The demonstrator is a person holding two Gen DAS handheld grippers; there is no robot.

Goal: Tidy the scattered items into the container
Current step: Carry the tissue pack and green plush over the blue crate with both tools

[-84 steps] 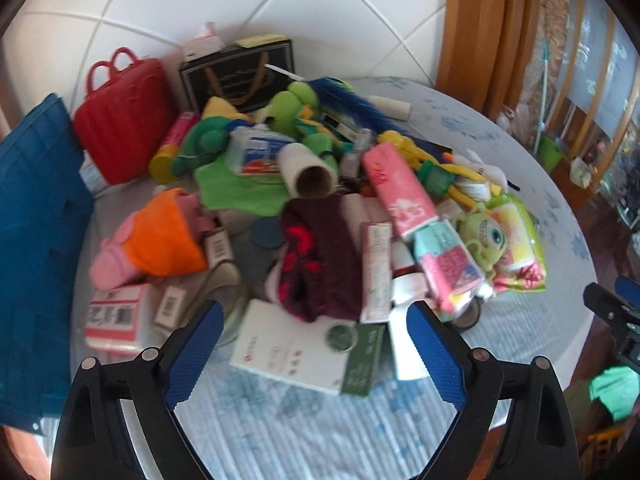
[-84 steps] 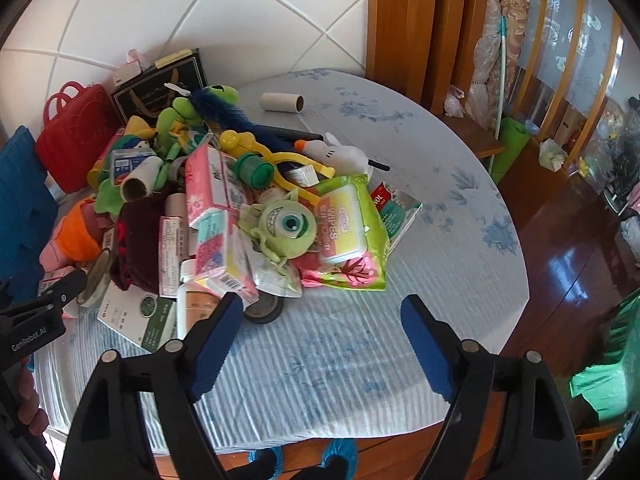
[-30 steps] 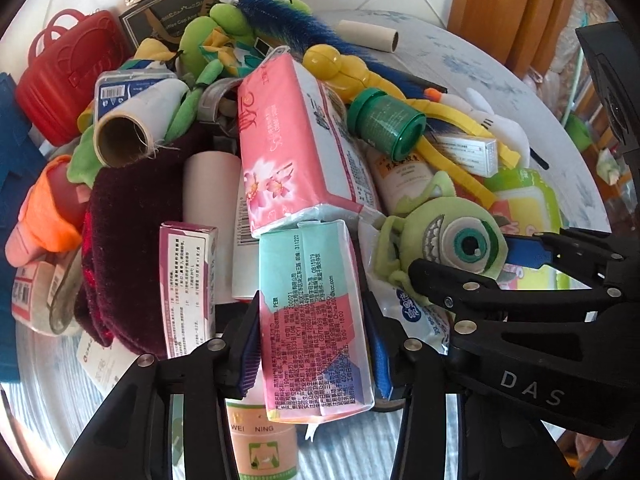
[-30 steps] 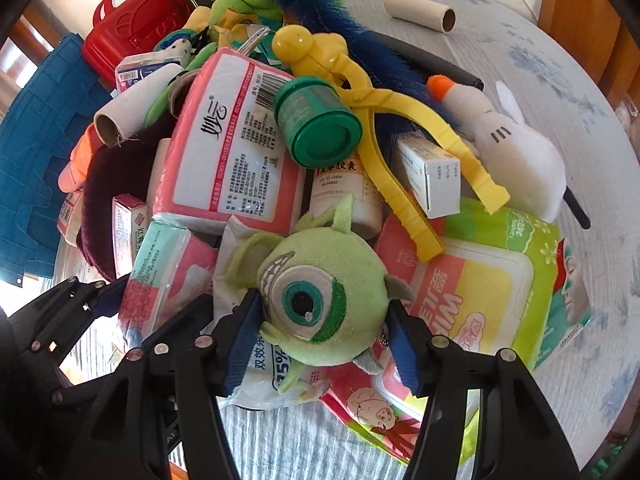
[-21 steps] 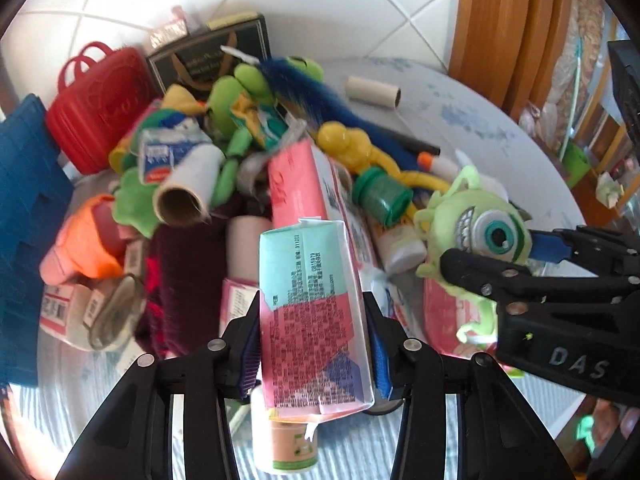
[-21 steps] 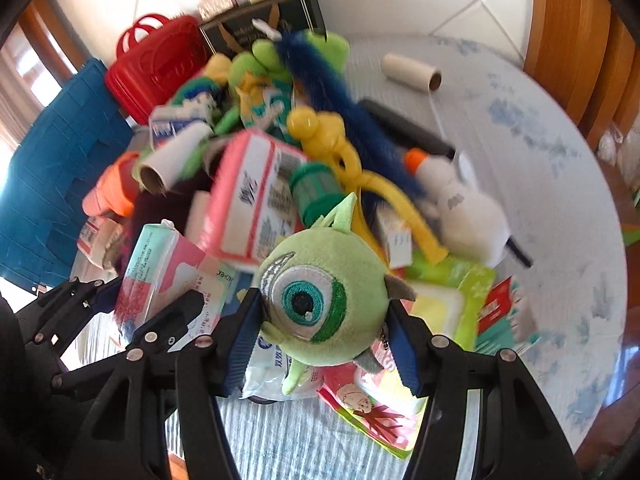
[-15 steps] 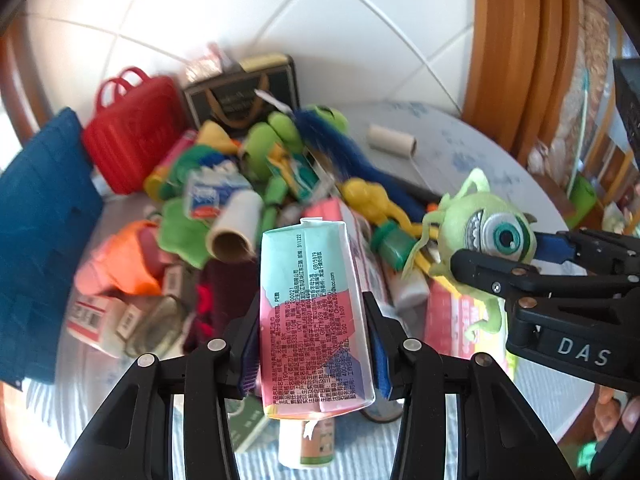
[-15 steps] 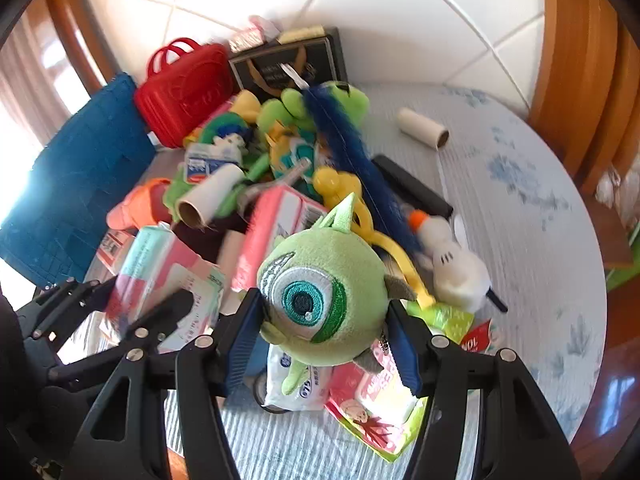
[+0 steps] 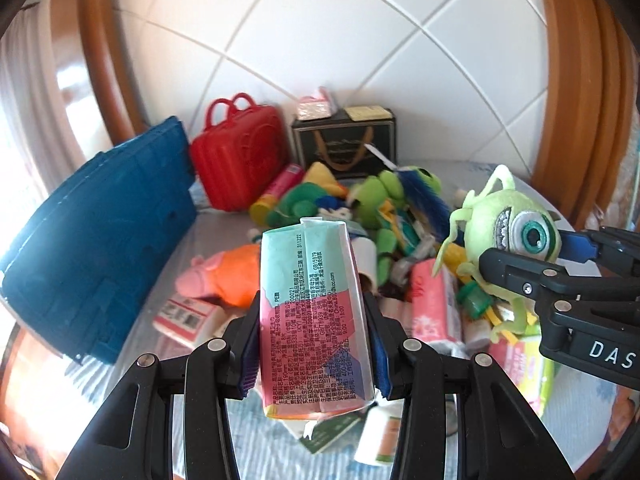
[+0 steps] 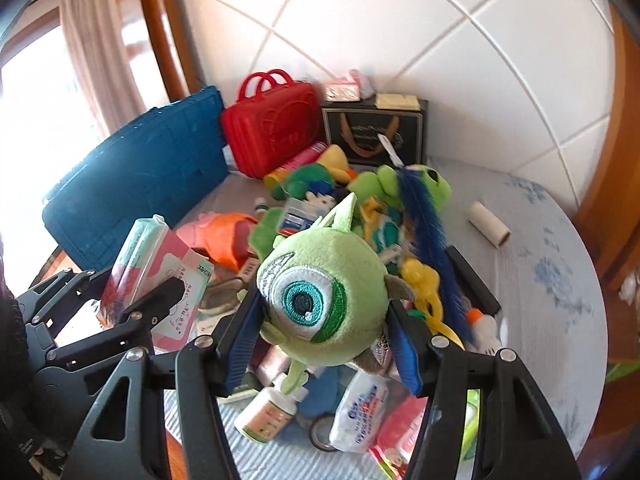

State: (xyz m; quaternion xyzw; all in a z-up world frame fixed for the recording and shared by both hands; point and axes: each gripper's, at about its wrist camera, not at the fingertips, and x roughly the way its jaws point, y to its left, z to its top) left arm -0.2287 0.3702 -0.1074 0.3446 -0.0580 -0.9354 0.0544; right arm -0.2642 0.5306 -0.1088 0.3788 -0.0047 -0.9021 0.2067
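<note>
My left gripper (image 9: 312, 344) is shut on a teal and pink tissue pack (image 9: 312, 320), lifted above the pile. My right gripper (image 10: 324, 332) is shut on a green one-eyed plush monster (image 10: 320, 300), also raised. In the left wrist view the plush monster (image 9: 508, 224) and the right gripper (image 9: 576, 248) show at the right. The right wrist view has the tissue pack (image 10: 160, 276) in the left gripper (image 10: 144, 300) at the left. A blue crate (image 9: 100, 264) stands at the table's left edge, tilted on its side.
A heap of toys, tissue packs, boxes and bottles covers the round table (image 10: 552, 280). A red case (image 9: 240, 160) and a dark gift bag (image 9: 348, 144) stand against the tiled wall. A cardboard roll (image 10: 488, 224) lies alone at the right.
Both grippers closed on their items in the pile and have risen with them. The tissue pack and the plush monster now hang well above the table.
</note>
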